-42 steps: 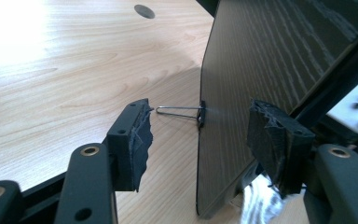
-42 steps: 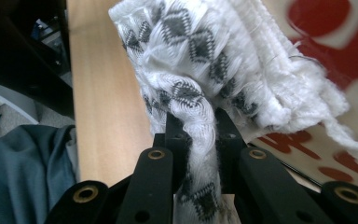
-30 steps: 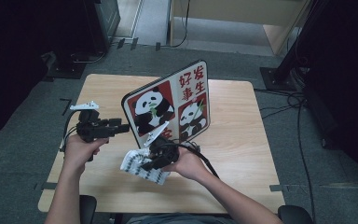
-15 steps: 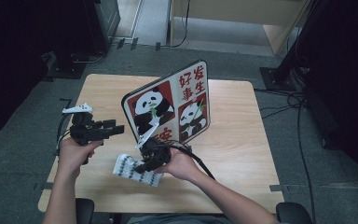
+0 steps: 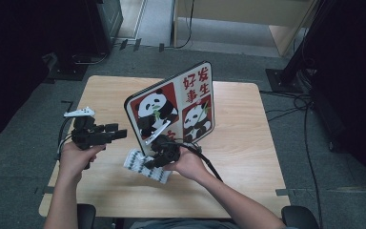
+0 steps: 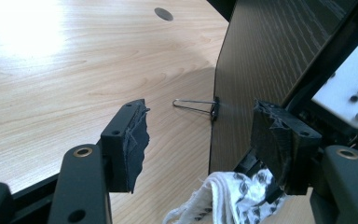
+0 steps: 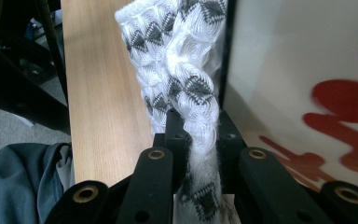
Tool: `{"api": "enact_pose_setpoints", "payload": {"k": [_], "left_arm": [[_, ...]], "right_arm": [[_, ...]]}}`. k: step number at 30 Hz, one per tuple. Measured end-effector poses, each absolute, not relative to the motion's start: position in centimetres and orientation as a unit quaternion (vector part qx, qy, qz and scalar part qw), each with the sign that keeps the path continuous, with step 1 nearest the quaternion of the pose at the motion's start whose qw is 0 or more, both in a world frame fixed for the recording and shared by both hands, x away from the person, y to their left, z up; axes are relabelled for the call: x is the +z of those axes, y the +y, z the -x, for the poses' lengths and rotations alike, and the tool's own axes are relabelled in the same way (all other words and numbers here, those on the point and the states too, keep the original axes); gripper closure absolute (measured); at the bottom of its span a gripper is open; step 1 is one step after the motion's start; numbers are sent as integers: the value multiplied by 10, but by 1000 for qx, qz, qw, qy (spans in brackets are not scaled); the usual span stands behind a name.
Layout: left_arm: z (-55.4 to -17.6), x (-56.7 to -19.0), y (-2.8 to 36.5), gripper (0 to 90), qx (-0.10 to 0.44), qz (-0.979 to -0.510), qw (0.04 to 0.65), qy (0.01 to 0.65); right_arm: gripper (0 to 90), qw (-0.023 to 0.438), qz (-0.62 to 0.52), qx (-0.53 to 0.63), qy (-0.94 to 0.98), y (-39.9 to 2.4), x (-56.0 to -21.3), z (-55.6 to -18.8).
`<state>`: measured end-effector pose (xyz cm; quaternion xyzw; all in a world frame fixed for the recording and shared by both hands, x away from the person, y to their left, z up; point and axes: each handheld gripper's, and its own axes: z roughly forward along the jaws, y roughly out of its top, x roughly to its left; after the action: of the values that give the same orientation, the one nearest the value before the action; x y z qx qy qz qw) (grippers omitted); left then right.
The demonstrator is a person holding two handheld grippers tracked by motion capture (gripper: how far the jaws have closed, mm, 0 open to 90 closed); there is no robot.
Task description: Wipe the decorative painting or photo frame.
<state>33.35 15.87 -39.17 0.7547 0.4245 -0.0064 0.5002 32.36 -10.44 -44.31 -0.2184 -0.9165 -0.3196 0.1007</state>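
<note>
White cloth (image 7: 182, 70), grey diamond pattern

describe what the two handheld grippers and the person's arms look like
Both the left gripper and the right gripper are black, each with two jaws on pivoting links with brass-coloured rivets and dark frayed pads. The left carries a pale plate on top. Black cables trail from both. The forearms are bare, unsleeved.

the cloth (image 5: 147, 165) lies on the tabletop (image 5: 238, 143), clamped in the right hand-held gripper (image 5: 158, 157). the panda board (image 5: 174, 112) stands just behind that hand-held gripper. the left hand-held gripper (image 5: 116, 134) hangs to the cloth's left, apart from it, jaws spread.
</note>
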Motion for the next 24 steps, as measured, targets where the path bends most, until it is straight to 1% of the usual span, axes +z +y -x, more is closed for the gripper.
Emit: {"api": "enact_pose_setpoints", "payload": {"k": [24], "left_arm": [[-330, -391, 162, 366, -6, -757, 500, 421]], "right_arm": [[814, 81, 219, -328, -915, -109, -413, -330]]}}
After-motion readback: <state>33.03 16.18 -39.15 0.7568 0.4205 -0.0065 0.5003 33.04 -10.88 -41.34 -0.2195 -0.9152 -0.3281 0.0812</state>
